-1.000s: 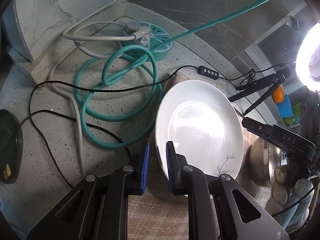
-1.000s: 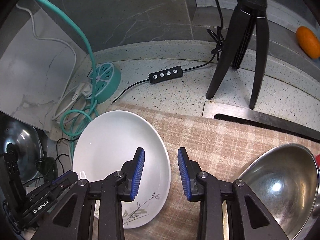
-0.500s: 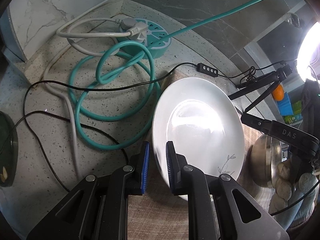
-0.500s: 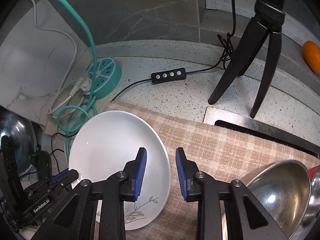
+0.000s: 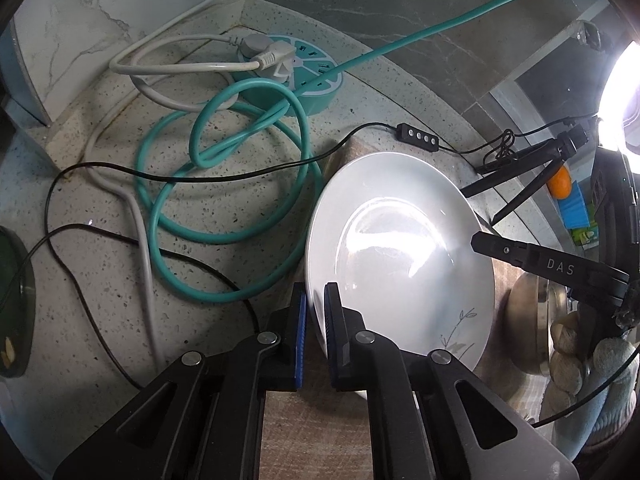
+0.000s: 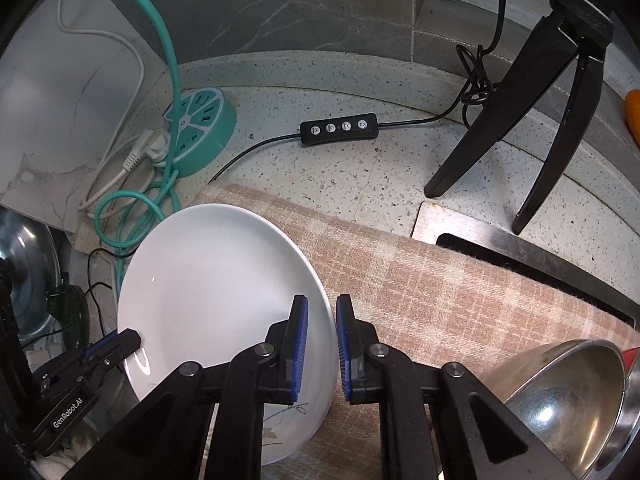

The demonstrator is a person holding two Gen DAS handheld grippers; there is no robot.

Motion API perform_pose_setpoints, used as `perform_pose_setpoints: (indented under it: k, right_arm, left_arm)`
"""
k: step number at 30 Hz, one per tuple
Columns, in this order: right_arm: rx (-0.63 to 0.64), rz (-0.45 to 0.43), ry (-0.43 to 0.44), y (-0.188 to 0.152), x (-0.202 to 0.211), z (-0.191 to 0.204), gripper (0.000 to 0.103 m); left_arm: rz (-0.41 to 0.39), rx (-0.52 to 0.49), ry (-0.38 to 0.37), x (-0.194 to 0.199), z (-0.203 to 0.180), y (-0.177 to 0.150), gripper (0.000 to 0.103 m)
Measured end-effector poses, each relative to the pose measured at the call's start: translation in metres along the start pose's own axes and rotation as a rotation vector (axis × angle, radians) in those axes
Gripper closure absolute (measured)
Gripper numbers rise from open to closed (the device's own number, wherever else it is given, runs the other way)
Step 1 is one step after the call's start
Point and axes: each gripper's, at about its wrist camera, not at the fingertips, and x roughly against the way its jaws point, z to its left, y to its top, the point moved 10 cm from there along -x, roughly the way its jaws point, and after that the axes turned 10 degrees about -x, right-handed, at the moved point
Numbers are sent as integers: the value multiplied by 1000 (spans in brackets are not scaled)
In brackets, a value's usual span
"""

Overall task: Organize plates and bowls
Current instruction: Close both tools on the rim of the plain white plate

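A white plate (image 5: 400, 248) with a small leaf print lies tilted over a plaid cloth (image 6: 440, 280). My left gripper (image 5: 316, 292) is shut on its left rim, the blue pads pressing either side of the edge. My right gripper (image 6: 322, 304) straddles the opposite rim; its jaws are closing, with the plate (image 6: 208, 280) edge pinched between the pads. Each view shows the other gripper's black finger at the far rim: right gripper (image 5: 480, 240), left gripper (image 6: 124, 338). A steel bowl (image 6: 560, 396) sits on the cloth to the right of the plate.
A teal round power strip (image 5: 296, 68) with coiled teal, white and black cables lies left of the plate. A black tripod (image 6: 520, 120) and an inline switch (image 6: 340, 128) stand behind the cloth. A metal sink edge (image 6: 480, 236), an orange (image 5: 559, 184) and a dark dish (image 5: 12, 300) are nearby.
Both pairs of jaws have narrowed onto the plate's rim. The right gripper has rolled a little and its view has shifted slightly; the left gripper has stayed put.
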Motion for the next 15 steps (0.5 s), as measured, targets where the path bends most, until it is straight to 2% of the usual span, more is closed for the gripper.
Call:
perform_pose_setpoints:
  k: [8, 15]
  right_arm:
    - [-21, -3, 6, 0, 1, 0, 90]
    - [-45, -2, 33, -9, 8, 1, 90]
  left_arm:
    - [8, 60, -27, 0, 4, -1, 96]
    - [0, 67, -7, 5, 8, -4, 96]
